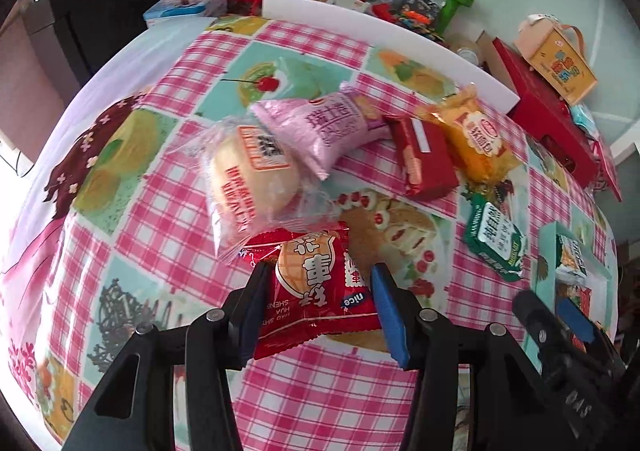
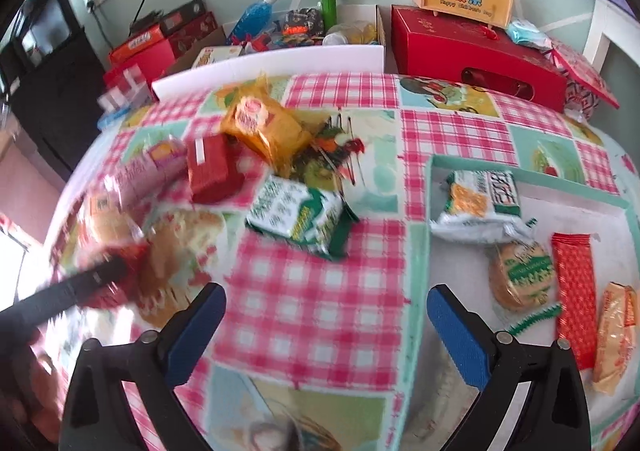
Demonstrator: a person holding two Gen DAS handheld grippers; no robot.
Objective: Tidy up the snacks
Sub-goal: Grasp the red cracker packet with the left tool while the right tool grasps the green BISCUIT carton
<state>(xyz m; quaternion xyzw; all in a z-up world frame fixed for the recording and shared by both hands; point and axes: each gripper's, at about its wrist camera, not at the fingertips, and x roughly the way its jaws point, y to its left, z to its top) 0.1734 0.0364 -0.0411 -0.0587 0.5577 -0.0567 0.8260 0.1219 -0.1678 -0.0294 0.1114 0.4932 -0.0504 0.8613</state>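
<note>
**L gripper clamped on red snack, R gripper apart over the surface**

My left hand-held gripper (image 1: 318,293) has its blue pads pressed on both sides of a red snack packet (image 1: 316,291) w/ a waffle pic and white lettering; the packet sits between the fingers, its far edge tucked under a clear-wrapped bun (image 1: 248,175). Can't tell if the packet is lifted or lying on the surface (image 1: 160,211), which wears a pink-check cloth w/ dessert prints.

Beyond the bun, in a loose row: pink packet (image 1: 320,127), touching a small red biscuit pack (image 1: 422,155), then a yellow-orange bread pack (image 1: 476,139) overlapping it. A green-and-white packet (image 1: 496,239) lies apart, nearer the right side.

My right hand-held gripper (image 2: 326,325) has jaws wide apart, nothing between them, over the check cloth. Pic is motion-blurred on the left. Just right of it is a mint-rimmed tray (image 2: 532,171) w/ sorted snacks: green-white wafer pack (image 2: 480,203), round biscuit pack (image 2: 520,275), long red bar (image 2: 574,291), orange pack (image 2: 614,335) at the edge. Boxes and clutter line the far side, off the cloth.
</note>
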